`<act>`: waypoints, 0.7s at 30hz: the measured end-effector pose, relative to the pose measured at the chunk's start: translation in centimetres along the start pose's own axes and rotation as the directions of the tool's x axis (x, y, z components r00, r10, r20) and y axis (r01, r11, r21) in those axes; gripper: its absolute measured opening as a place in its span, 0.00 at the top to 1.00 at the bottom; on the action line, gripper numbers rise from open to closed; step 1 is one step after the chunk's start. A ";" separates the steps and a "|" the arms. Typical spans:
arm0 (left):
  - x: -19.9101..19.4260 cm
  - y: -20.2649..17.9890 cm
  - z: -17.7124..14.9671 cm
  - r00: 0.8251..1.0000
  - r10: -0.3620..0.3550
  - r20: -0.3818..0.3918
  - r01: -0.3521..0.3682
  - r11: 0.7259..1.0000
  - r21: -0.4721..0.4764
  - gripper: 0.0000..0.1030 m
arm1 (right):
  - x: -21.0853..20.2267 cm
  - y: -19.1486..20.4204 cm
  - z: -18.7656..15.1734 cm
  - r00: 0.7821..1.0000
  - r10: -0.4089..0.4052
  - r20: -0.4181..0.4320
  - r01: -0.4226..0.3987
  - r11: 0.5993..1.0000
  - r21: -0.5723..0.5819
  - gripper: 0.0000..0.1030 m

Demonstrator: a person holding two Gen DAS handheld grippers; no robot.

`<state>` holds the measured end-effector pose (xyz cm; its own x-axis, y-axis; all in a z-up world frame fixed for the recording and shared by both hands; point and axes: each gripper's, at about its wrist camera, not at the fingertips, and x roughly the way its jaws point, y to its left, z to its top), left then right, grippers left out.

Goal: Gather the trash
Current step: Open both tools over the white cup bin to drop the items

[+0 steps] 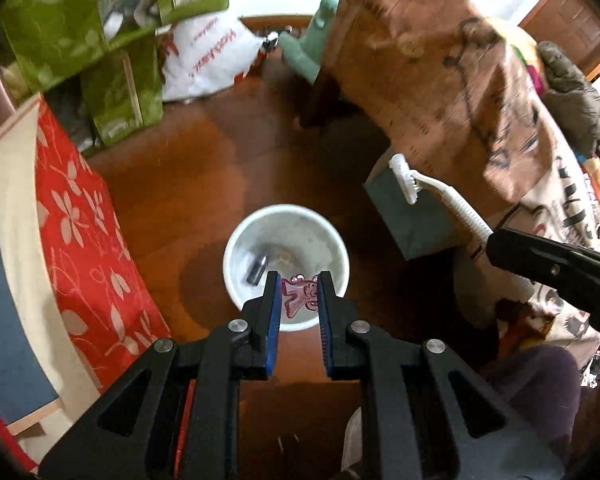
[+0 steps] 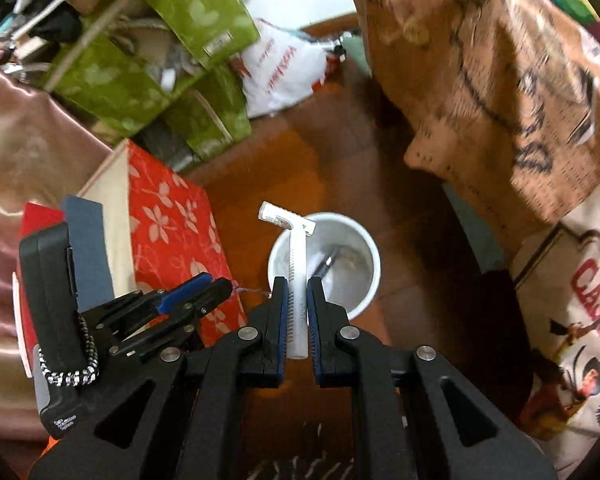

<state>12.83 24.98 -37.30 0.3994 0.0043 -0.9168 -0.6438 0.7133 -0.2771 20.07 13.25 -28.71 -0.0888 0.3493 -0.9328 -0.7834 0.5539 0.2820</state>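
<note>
Currently, your left gripper (image 1: 298, 280) is clamped on a pink wrapper (image 1: 299, 294), held over the near rim of the white cup (image 1: 236, 252) on the wood floor (image 1: 204, 168). Your right gripper (image 2: 298, 284) is closed on a white razor (image 2: 296, 264) by its handle, head up and forward, above the cup's left rim. Inside the cup: a small dark metal piece (image 1: 257, 270). Beside the cup, left: a red floral box (image 1: 88, 236). Further back: green boxes (image 1: 112, 60) and a white bag (image 1: 204, 56).

Wooden floor (image 1: 204, 168), white bin (image 1: 236, 240) standing on it, green boxes (image 1: 116, 96) beyond
</note>
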 end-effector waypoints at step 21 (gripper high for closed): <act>3.2 0.2 2.2 0.995 -0.036 -0.089 0.032 0.998 -0.051 0.74 | 0.7 -1.1 1.6 0.999 -0.045 -0.016 0.044 0.999 -0.010 0.66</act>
<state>15.41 26.69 -39.67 0.3628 -0.0835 -0.9281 -0.6634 0.6763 -0.3202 21.87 14.10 -29.35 -0.0636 0.3121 -0.9479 -0.7929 0.5610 0.2379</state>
